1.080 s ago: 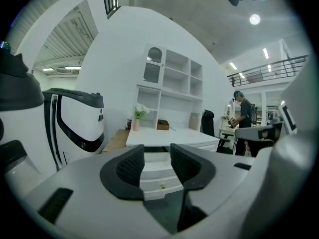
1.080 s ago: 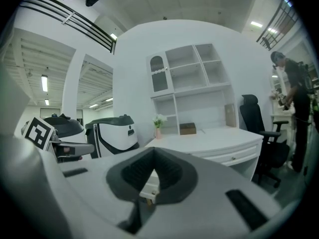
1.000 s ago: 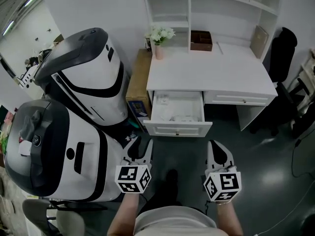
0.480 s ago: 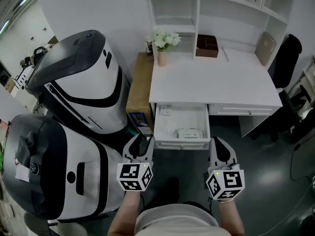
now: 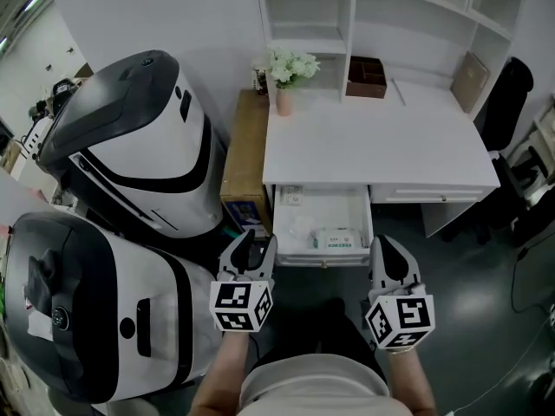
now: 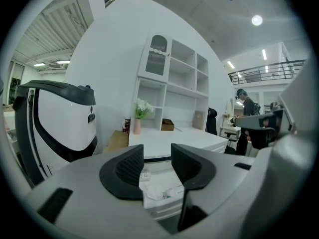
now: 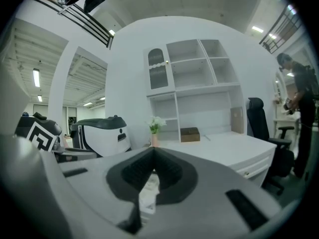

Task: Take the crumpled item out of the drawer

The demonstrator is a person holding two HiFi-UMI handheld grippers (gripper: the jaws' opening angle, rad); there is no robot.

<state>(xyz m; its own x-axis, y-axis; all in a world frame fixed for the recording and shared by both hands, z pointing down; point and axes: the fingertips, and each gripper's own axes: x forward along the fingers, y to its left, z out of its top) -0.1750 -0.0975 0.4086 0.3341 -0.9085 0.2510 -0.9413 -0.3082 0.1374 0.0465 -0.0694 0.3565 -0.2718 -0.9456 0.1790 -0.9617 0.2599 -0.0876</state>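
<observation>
Two grippers are being held low in the head view, in front of the open drawer (image 5: 323,259). The left gripper (image 5: 251,246) is holding its jaws apart with nothing clamped. In its own view the crumpled item (image 6: 158,189), white and paper-like, is showing through the gap, lying inside the drawer and clear of the pads. The right gripper (image 5: 388,248) is holding its jaws together at the tips, with nothing pinched between them. Each gripper is carrying a cube of black-and-white square markers; these bear no readable text.

Beside the crumpled item in the drawer is lying a flat white pack (image 5: 334,238) with a green label, and a small printed piece (image 5: 292,196) is sitting in the back left corner. The print on both is too small to read.

The drawer is hanging under a white desk (image 5: 373,146) at upper centre. A pink vase of white flowers (image 5: 284,78) is standing at the desk's back left, a brown box (image 5: 366,76) near it, and white shelving (image 5: 308,16) is rising behind. A wooden cabinet (image 5: 243,154) is adjoining the desk's left side. Two large white-and-black machines (image 5: 147,137) are filling the left of the frame. A black chair (image 5: 505,102) is standing at the right edge. The floor (image 5: 460,302) is dark grey. A person (image 7: 299,98) is standing at the right edge of the right gripper view.
</observation>
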